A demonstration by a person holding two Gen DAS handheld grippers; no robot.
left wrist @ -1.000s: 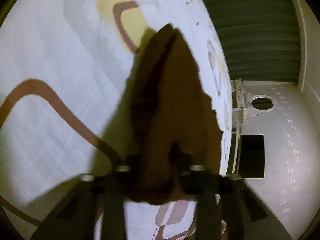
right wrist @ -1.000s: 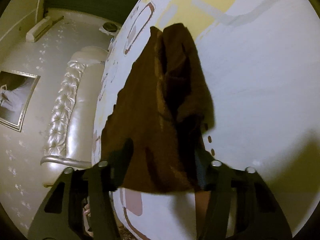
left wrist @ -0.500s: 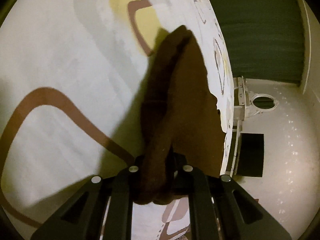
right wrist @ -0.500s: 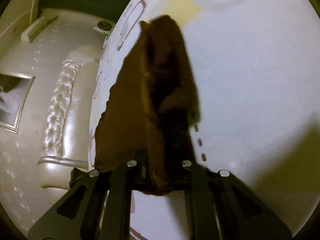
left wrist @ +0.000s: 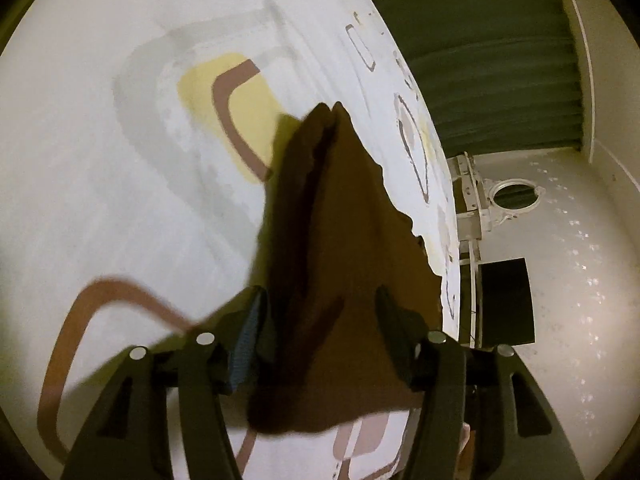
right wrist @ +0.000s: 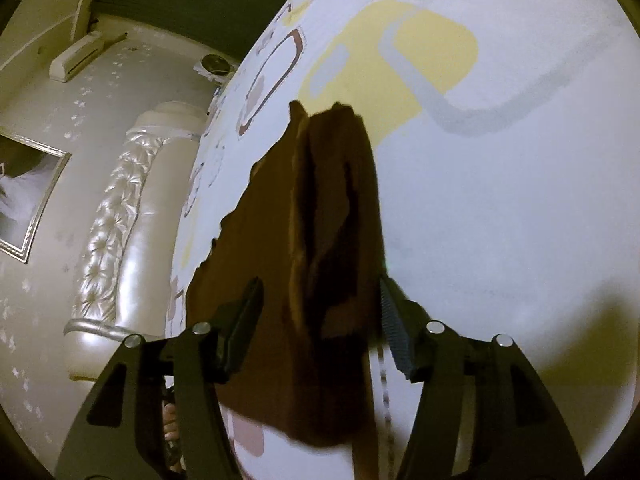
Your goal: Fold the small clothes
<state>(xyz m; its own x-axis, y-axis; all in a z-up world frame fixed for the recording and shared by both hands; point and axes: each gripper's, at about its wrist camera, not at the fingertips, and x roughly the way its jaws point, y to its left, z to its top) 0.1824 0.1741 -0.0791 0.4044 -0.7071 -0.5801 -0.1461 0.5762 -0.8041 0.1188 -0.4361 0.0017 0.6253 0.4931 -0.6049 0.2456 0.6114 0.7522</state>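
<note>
A small brown garment (left wrist: 344, 248) lies on the patterned white bed sheet (left wrist: 120, 184), bunched into long folds that run away from me. My left gripper (left wrist: 320, 312) is open, its jaws spread on either side of the garment's near end. In the right wrist view the same brown garment (right wrist: 320, 232) lies on the bed sheet (right wrist: 500, 200) with a deep crease down its middle. My right gripper (right wrist: 320, 300) is open too, jaws wide apart around the near end. The garment's near edge hangs below both sets of jaws.
The bed edge runs along the garment's side (left wrist: 444, 240). Beyond it stand a white ornate cabinet (left wrist: 516, 196), a dark box (left wrist: 508, 300) and green curtains (left wrist: 480, 52). A padded headboard (right wrist: 120, 216) and a framed picture (right wrist: 28, 200) show in the right wrist view.
Both grippers were shut on the garment half a second ago and have now opened, letting it go. One second ago both were open around it.
</note>
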